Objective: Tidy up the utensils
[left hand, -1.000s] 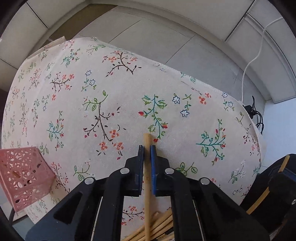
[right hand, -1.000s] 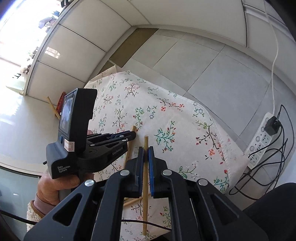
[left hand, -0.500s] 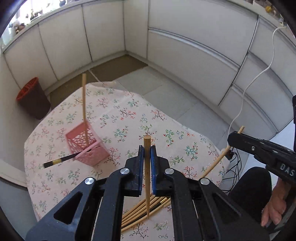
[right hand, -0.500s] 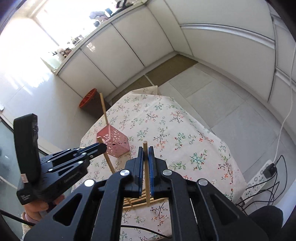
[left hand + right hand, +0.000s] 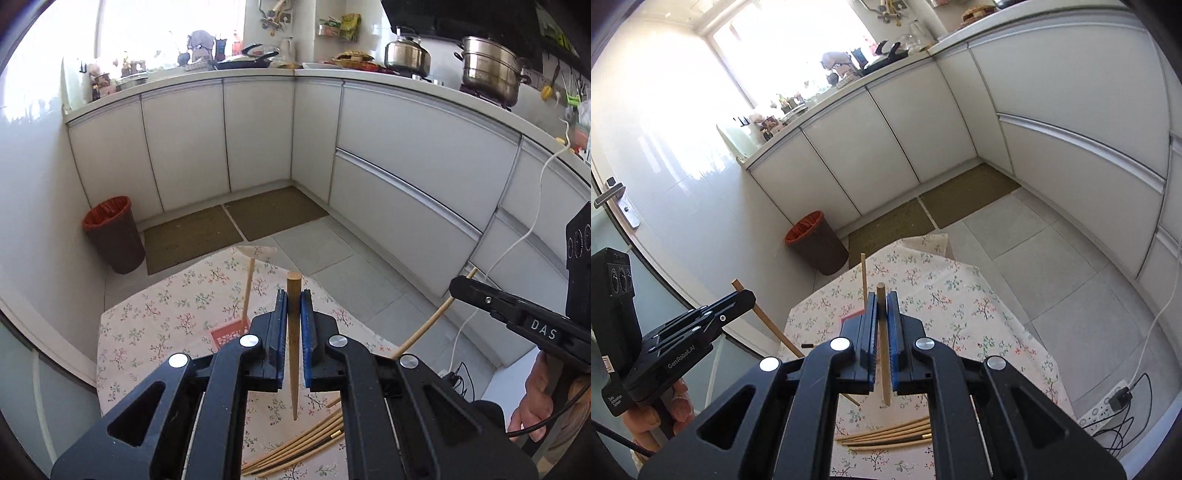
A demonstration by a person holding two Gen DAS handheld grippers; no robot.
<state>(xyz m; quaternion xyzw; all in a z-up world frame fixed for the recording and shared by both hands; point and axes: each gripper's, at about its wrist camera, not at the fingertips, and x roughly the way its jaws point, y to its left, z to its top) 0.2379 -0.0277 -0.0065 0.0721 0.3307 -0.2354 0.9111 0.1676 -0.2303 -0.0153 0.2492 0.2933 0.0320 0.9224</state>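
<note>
White kitchen cabinets wrapped round the far side of the room, with a brown bin lined in red standing on the tiled floor beside two brown mats. Nearer, a table under a floral tablecloth carried the utensils.

Both grippers were raised above the table's near edge, each clenched on a single wooden chopstick. The left gripper had its blue-padded jaws drawn in almost fully, only the stick's width between them, grasping the left chopstick upright; its blunt end stood above the pads and its tapered tip hung clear above the cloth. From the other camera this gripper showed at the left, its stick slanting down through the jaws.

The right gripper was closed just as tightly on the right chopstick, also near upright, tip off the cloth. In the left view the right gripper appeared at the right, its stick angled down toward the table.

Toward the middle of the table sat a pink holder, mostly hidden behind the jaws, with one chopstick in the holder standing up out of it. By the near edge lay a bundle of loose chopsticks, side by side, one of them dark with a metal tip. A power strip with plugged cables lay on the floor off the table's right edge.
</note>
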